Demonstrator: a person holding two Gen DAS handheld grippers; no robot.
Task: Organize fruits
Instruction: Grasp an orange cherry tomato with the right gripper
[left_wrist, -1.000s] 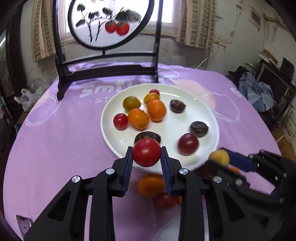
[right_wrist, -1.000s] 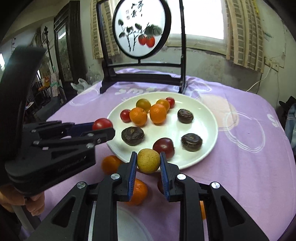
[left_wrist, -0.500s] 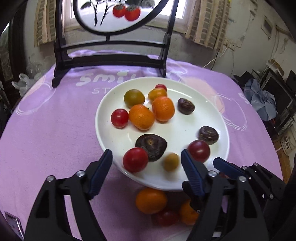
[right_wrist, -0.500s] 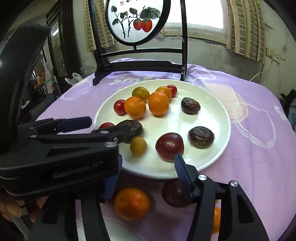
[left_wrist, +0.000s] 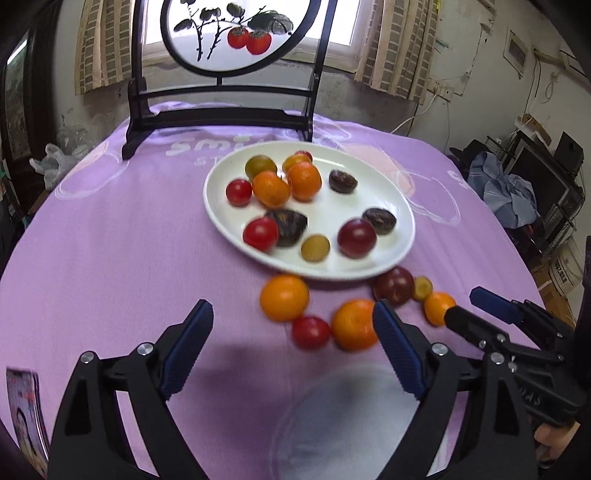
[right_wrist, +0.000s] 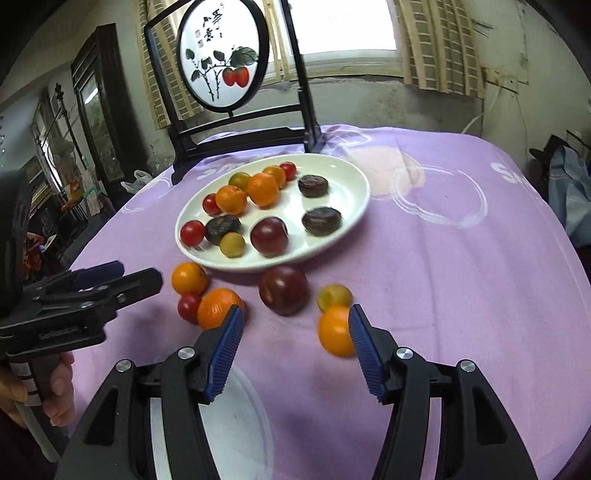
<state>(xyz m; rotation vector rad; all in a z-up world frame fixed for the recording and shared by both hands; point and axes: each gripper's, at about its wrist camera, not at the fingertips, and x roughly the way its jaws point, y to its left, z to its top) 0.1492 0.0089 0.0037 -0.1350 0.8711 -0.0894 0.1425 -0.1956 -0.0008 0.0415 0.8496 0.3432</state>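
Observation:
A white plate (left_wrist: 402, 221) (right_wrist: 362, 192) on the purple cloth holds several fruits, among them a red tomato (left_wrist: 260, 233) (right_wrist: 192, 232) and a small yellow fruit (left_wrist: 315, 248) (right_wrist: 232, 244) near its front rim. In front of the plate lie loose fruits: an orange (left_wrist: 284, 297), a tomato (left_wrist: 311, 332), a second orange (left_wrist: 354, 325), a dark plum (right_wrist: 283, 290) and a third orange (right_wrist: 334, 334). My left gripper (left_wrist: 291, 309) hovers short of them, jaws opening, nothing between them. My right gripper (right_wrist: 295, 313) stands open and empty, the third orange beside its right finger.
A black stand with a round painted screen (left_wrist: 221, 92) stands at the table's far edge. A second white plate (right_wrist: 229, 424) lies under the grippers at the near edge. A printed card (left_wrist: 22, 406) lies near left. Clutter stands beyond the table's right side.
The left gripper let go of the red tomato and the right gripper of the yellow fruit; both fruits now lie on the plate. Both grippers opened and drew back toward the near edge.

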